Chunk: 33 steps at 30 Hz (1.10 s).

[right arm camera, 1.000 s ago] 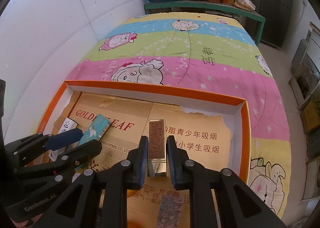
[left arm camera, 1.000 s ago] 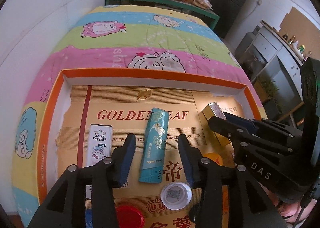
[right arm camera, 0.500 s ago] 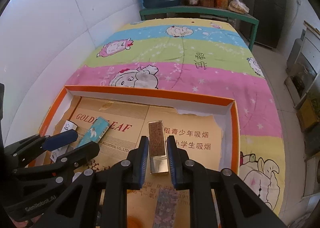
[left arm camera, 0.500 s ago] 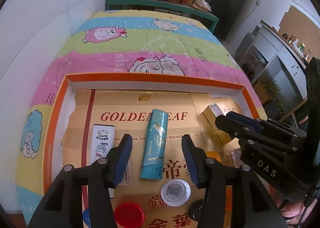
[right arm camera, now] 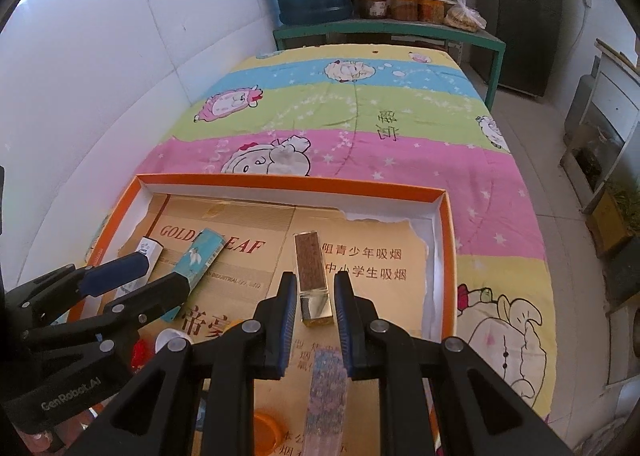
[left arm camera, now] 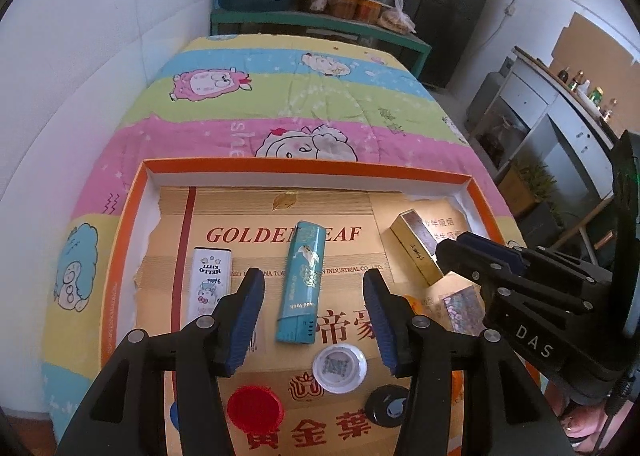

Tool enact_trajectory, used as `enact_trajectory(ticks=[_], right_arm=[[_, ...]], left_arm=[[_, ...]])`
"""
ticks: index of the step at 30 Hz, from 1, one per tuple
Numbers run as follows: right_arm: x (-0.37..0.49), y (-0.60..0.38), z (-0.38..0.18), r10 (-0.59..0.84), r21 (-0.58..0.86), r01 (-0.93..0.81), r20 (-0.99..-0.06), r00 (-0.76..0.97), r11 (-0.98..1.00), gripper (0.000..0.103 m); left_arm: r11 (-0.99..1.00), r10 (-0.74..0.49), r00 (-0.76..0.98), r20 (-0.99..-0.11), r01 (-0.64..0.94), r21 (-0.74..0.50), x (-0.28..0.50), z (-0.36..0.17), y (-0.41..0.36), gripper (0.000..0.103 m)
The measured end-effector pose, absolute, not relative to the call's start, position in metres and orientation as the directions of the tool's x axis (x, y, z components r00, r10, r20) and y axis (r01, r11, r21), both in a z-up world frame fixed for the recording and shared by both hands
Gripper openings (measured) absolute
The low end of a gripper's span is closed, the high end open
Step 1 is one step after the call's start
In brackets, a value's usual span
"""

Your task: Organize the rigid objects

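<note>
An orange-rimmed tray [left arm camera: 304, 168] lined with gold cardboard lies on a quilt. My left gripper [left arm camera: 312, 284] hangs open above a teal lighter [left arm camera: 302, 280], its pads well clear of the lighter's sides. A white Hello Kitty case [left arm camera: 210, 280] lies just left of it. My right gripper [right arm camera: 314, 284] is shut to a narrow slit and hovers over the near end of a gold box [right arm camera: 312, 276], which lies flat on the cardboard and is not gripped. The left wrist view shows that box [left arm camera: 414, 246] at the right gripper's [left arm camera: 454, 246] tips.
Near the tray's front lie a white cap [left arm camera: 339, 368], a red cap [left arm camera: 254, 410], a black cap [left arm camera: 388, 410], an orange cap [right arm camera: 264, 432] and a patterned flat piece [right arm camera: 326, 396]. A white wall runs along the left. A green shelf [right arm camera: 384, 32] stands beyond the quilt.
The left jaws have spread wider around the teal lighter, which stays on the cardboard. Both grippers have drawn back and up a little. Less of the gold box now reaches in between the right fingers.
</note>
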State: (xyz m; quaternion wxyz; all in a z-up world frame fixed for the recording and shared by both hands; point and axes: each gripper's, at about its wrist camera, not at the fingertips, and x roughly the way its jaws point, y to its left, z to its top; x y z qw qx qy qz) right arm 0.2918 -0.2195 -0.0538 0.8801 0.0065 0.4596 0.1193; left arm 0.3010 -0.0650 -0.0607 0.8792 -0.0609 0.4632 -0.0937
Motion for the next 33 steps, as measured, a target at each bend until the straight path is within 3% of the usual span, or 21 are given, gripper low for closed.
enact_trajectory(ticks=[33], right_arm=[[0.211, -0.215, -0.014, 0.204, 0.126, -0.167, -0.758, 0.62, 0.978, 0.019]], left_arm=[[0.972, -0.234, 0.623, -0.746, 0.133, -0.194, 0.225, -0.018, -0.053, 0.053]])
